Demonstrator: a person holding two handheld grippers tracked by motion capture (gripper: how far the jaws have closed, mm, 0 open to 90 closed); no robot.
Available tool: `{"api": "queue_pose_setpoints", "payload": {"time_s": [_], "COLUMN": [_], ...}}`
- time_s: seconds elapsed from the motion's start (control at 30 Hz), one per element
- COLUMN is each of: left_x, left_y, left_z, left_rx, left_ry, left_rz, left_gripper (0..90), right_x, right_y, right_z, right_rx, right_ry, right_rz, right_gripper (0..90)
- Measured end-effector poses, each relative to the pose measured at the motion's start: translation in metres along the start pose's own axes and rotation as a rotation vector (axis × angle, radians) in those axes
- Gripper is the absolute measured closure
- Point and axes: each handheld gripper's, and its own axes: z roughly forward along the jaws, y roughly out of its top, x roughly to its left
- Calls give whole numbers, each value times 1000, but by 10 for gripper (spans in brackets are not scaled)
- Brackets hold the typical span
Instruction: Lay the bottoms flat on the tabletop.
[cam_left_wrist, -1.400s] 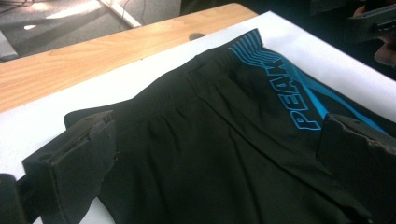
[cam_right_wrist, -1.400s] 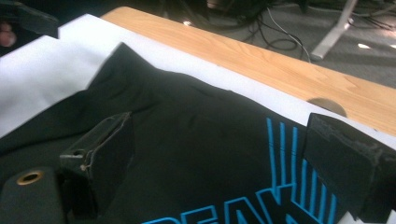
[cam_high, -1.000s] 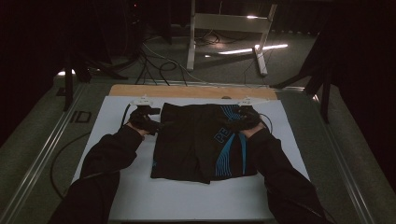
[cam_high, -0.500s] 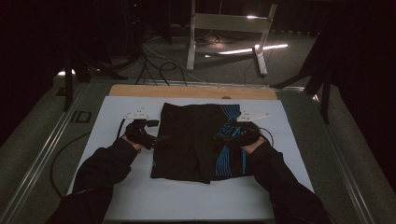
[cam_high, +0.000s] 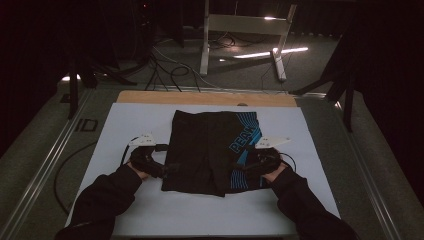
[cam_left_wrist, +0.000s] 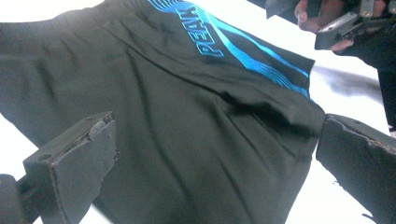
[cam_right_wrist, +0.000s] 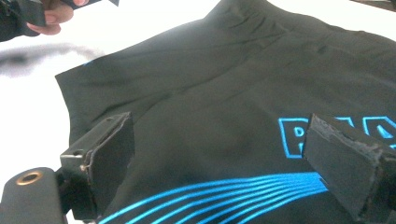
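Black shorts (cam_high: 207, 150) with blue stripes and blue lettering lie flat on the white table cover (cam_high: 200, 215). My left gripper (cam_high: 170, 168) sits at the shorts' near left edge. In the left gripper view it (cam_left_wrist: 215, 168) is open, its jaws spread wide over the dark cloth (cam_left_wrist: 177, 116). My right gripper (cam_high: 239, 174) sits at the near right edge, over the blue stripes. In the right gripper view it (cam_right_wrist: 224, 163) is open as well, with the striped cloth (cam_right_wrist: 215, 107) lying between the jaws. Neither gripper holds anything.
A bare wooden strip (cam_high: 200, 98) runs along the table's far edge. A black cable (cam_high: 65, 170) loops off the left side by a metal rail (cam_high: 40, 175). A pale stand (cam_high: 240, 30) and floor cables lie beyond the table. White cover shows on all sides of the shorts.
Both hands have drawn back from the shorts' far corners toward the near end, along the left and right edges. The shorts lie in about the same place.
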Motion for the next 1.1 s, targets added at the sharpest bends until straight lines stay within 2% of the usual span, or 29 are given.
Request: {"api": "queue_pose_setpoints", "payload": {"time_s": [0.13, 0.27, 0.47, 0.6, 0.67, 0.7, 0.77, 0.83, 0.93, 1.1], "left_x": [-6, -15, -25, -30, -32, -33, -33, -34, -35, -36], "left_y": [-11, -21, -36, -47, -51, -53, -57, -59, -61, -66], "left_z": [-5, -13, -26, -34, -37, -39, -42, -45, -50, -55], "left_rx": [12, 19, 45, 51, 64, 70, 74, 72, 68, 68], "left_ry": [6, 9, 23, 37, 39, 41, 45, 58, 84, 86], "left_rz": [4, 9, 17, 13, 14, 14, 7, 8, 13, 9], "left_gripper": [0, 0, 0, 0, 0, 0, 0, 0, 0, 0], "right_x": [7, 14, 23, 25, 27, 26, 28, 28, 28, 29], "right_y": [-8, -16, -26, -33, -38, -40, -46, -51, -58, -68], "right_z": [-6, -12, -21, -30, -35, -38, -42, -46, -53, -63], "right_rx": [10, 15, 34, 50, 43, 55, 66, 86, 97, 114], "right_ry": [9, 7, -23, -41, -41, -48, -57, -66, -76, -111], "right_rz": [6, -9, -28, -38, -25, -39, -30, -38, -25, -28], "right_gripper": [97, 97, 98, 98, 98, 98, 98, 98, 98, 101]}}
